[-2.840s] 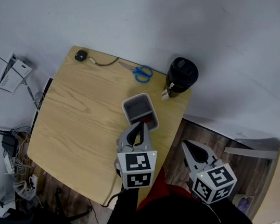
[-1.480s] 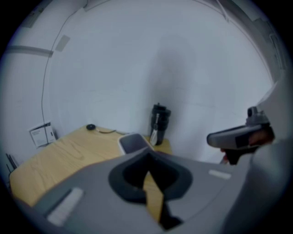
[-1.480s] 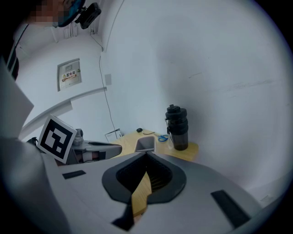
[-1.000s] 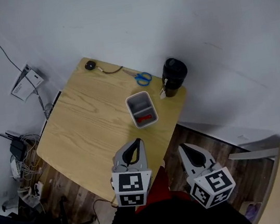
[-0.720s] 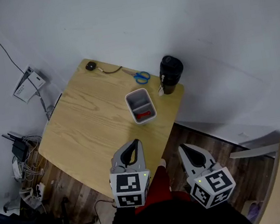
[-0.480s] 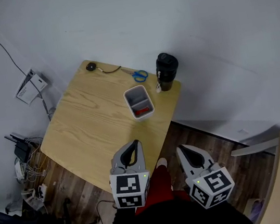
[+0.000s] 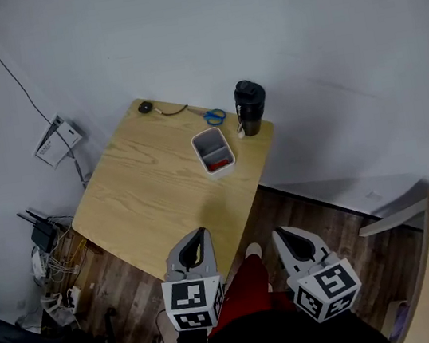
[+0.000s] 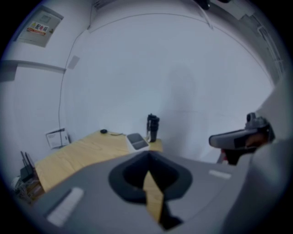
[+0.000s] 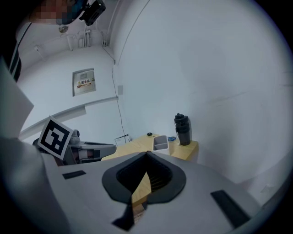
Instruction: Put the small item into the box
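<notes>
The left gripper (image 7: 198, 236) and the right gripper (image 7: 281, 233) are held low over a dark plank floor (image 7: 309, 208), short of the counter's near edge. The fingers of each are pressed together at the tips, and nothing is held between them. A pale, wood-grained counter (image 7: 149, 193) is set in a corner of plain white walls. A rectangular grey box (image 7: 199, 153) with rounded corners is placed on it, and the small red item (image 7: 217, 163) is seen lying inside, at the near end. Beyond the box, a black cylindrical tumbler (image 7: 249, 107) and blue-handled scissors (image 7: 213, 115) are set near the far edge.
</notes>
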A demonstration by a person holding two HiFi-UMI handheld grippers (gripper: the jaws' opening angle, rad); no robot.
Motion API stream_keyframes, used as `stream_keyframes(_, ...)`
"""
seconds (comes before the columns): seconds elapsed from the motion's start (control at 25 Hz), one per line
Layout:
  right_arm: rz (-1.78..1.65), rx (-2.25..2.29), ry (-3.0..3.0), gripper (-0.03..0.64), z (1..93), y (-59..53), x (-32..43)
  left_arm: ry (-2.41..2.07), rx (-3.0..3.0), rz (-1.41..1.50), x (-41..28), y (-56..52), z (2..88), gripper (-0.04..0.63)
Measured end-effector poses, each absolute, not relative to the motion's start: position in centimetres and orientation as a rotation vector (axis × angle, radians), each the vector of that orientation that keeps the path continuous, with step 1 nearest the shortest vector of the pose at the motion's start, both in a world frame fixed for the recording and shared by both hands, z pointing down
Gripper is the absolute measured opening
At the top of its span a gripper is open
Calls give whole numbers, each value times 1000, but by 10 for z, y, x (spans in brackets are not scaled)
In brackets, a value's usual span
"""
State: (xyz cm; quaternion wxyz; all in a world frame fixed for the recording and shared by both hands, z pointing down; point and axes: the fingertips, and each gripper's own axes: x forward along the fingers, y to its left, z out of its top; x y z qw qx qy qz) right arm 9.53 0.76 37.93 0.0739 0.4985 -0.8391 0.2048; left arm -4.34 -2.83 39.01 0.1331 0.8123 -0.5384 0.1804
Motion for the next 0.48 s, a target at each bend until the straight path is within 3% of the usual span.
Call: stream_keyframes(0.48, 607, 1486, -2537, 8, 376, 44, 83, -1626, 2332, 505, -74, 19, 380, 3)
